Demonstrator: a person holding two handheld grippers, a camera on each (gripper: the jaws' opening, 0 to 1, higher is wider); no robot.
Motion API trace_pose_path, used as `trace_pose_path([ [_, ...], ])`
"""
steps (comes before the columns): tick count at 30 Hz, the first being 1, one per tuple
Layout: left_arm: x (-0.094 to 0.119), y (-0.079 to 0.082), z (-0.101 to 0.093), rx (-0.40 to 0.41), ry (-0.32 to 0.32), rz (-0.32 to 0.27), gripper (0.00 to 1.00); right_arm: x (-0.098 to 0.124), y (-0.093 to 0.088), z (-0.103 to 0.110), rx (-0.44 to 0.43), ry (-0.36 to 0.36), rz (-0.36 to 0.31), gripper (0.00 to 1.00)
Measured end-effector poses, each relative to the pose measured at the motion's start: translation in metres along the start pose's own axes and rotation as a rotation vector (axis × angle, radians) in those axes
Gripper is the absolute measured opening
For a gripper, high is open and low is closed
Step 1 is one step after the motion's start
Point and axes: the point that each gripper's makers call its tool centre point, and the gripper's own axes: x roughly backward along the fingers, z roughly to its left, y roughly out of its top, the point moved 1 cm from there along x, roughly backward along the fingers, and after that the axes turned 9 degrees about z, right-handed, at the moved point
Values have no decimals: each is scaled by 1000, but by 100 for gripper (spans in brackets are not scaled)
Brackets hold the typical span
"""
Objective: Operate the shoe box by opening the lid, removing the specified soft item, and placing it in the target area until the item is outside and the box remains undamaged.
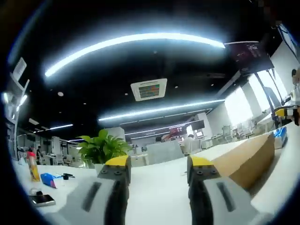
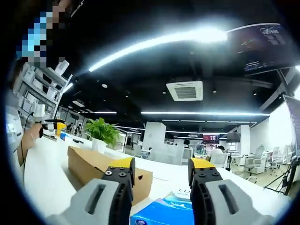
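Left gripper view: my left claw (image 1: 157, 171) hangs open and empty over the white tabletop (image 1: 159, 192), with the closed brown shoe box (image 1: 246, 157) just right of it. My right claw (image 2: 161, 172) is open too, the shoe box (image 2: 101, 169) lying ahead-left, a blue packet (image 2: 171, 212) beneath, its print unreadable.

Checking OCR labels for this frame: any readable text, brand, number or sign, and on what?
Nothing reads clearly.
Blue pack between the right gripper's jaws: dark print near its top edge, too small to read.
Dark hanging screen: faint lines of text, blurred.
Red sign far back in the office: blurred.
Cardboard box: no print visible.
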Motion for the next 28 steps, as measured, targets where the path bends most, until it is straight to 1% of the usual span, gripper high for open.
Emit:
trace_pose_path([
  [1,-1,-5,2,-15,7,24,49,1,1,0,-11,7,-13,47],
  [2,-1,-7,3,-22,18,30,49,2,4,0,-35,15,-32,47],
  [4,2,-7,10,-29,30,28,49,0,1,-1,-55,19,-22,47],
  [5,2,-7,13,-26,35,22,49,0,-3,-2,-52,12,1,47],
  [6,3,-6,14,-13,31,15,49,-1,-7,-4,-25,-10,27,47],
  [8,3,-7,14,13,20,6,49,-2,-11,-5,27,-38,55,46],
  [10,2,-7,13,26,3,6,49,-4,-11,-1,38,-30,55,46],
  [11,3,-7,12,31,-1,4,49,-4,-11,1,35,-14,56,46],
  [12,3,-7,11,34,-2,3,49,-5,-11,6,24,9,53,46],
  [14,3,-6,11,36,0,-4,49,-7,-12,8,19,21,54,46],
  [18,4,-6,13,37,7,-7,49,-8,-16,8,46,6,78,46],
  [23,4,-7,14,41,13,-8,49,-6,-13,7,28,10,61,46],
  [26,4,-7,15,47,14,-9,49,-6,-13,7,38,2,61,45],
  [28,4,-6,15,50,17,-11,49,-6,-13,7,39,6,60,44],
])
